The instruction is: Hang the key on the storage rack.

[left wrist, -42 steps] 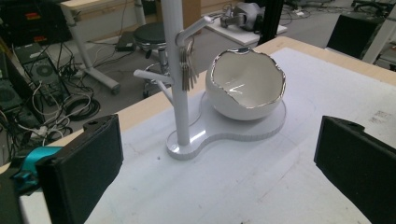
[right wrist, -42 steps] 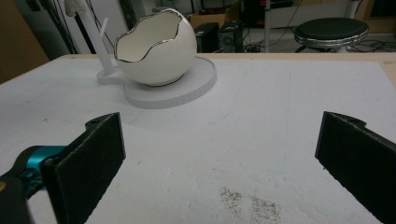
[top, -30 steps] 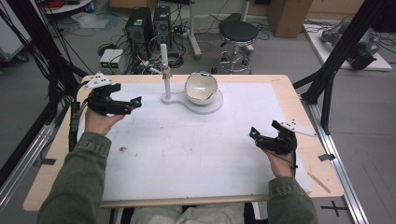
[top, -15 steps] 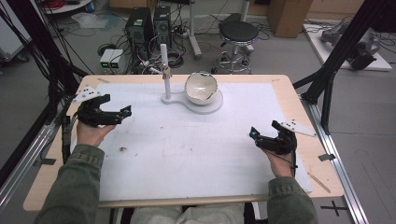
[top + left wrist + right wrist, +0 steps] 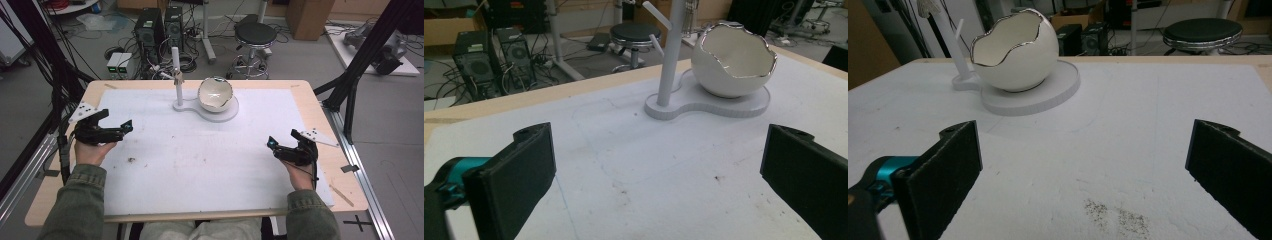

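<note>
A white eggshell-shaped bowl [image 5: 215, 93] with a silver jagged rim sits on a white stand base [image 5: 206, 110] at the back middle of the table. A thin white post [image 5: 176, 79] with side pegs rises from that base. The bowl [image 5: 733, 61] and post [image 5: 672, 52] lie ahead of my left gripper, the bowl [image 5: 1013, 50] ahead and left of my right. My left gripper [image 5: 122, 129] hovers open at the table's left side, nothing between its jaws. My right gripper [image 5: 272, 145] is open at the right side, also holding nothing.
A white mat [image 5: 200, 165] covers the wooden table [image 5: 320, 110]. Small dark specks [image 5: 131, 160] lie on the mat near the left hand, and a dusty smudge [image 5: 1118, 215] lies near the right gripper. Behind the table stand a stool [image 5: 255, 37] and computer towers [image 5: 160, 25].
My left gripper has drawn back toward the near left of the table, away from the stand. The right gripper has stayed put.
</note>
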The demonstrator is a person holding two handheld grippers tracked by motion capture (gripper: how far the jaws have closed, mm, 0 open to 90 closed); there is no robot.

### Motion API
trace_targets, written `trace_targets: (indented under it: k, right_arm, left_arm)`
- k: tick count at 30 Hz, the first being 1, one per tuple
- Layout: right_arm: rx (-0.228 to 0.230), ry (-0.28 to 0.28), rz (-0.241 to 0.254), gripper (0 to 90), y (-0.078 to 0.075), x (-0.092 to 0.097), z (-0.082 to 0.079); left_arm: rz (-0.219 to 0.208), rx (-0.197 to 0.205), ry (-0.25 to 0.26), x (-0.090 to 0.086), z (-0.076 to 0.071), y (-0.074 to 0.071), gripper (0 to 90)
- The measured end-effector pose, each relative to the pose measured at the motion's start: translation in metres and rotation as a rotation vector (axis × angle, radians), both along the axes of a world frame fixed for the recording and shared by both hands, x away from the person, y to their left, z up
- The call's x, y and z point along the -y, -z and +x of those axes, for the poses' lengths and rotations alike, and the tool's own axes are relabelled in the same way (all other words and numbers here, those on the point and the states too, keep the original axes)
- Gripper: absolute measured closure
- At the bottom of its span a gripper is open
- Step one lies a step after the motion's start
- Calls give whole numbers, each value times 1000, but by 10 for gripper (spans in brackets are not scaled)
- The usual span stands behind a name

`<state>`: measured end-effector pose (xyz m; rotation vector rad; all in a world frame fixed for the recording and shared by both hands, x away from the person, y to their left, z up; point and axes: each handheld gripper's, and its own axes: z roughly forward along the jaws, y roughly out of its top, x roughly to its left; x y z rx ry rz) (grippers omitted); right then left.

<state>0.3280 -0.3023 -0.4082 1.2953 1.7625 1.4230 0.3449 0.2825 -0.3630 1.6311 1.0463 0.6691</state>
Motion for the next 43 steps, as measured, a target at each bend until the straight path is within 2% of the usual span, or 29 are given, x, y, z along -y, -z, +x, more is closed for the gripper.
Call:
trace_targets:
  k: [6,13,24,28,29,33,37,40,43]
  right_arm:
    - [1,1,-3,5,0,-1,0]
    - [0,0,-5,5,1,-1,0]
    - [-3,4,3,5,1,-2,-1]
    - [-5,3,24,5,1,-1,-2]
    - [-3,3,21,5,1,-1,-2]
    - [-4,7,22,5,2,0,-1]
    - [-6,11,25,5,2,0,-1]
    - [-10,14,23,5,2,0,-1]
    - [-8,17,16,5,3,0,0]
  left_arm:
    - [-11,18,-34,-8,-8,4,17]
    - [-46,36,-86,-23,-19,14,17]
    - [-59,17,-166,-35,-33,34,16]
    - [-47,28,-224,-36,-37,40,16]
    - [-32,35,-256,-37,-41,42,16]
    - [-26,27,-296,-42,-45,47,16]
    - [-63,32,-337,-51,-47,51,16]
    - [-84,36,-336,-52,-47,52,17]
    - [-75,42,-319,-49,-47,52,17]
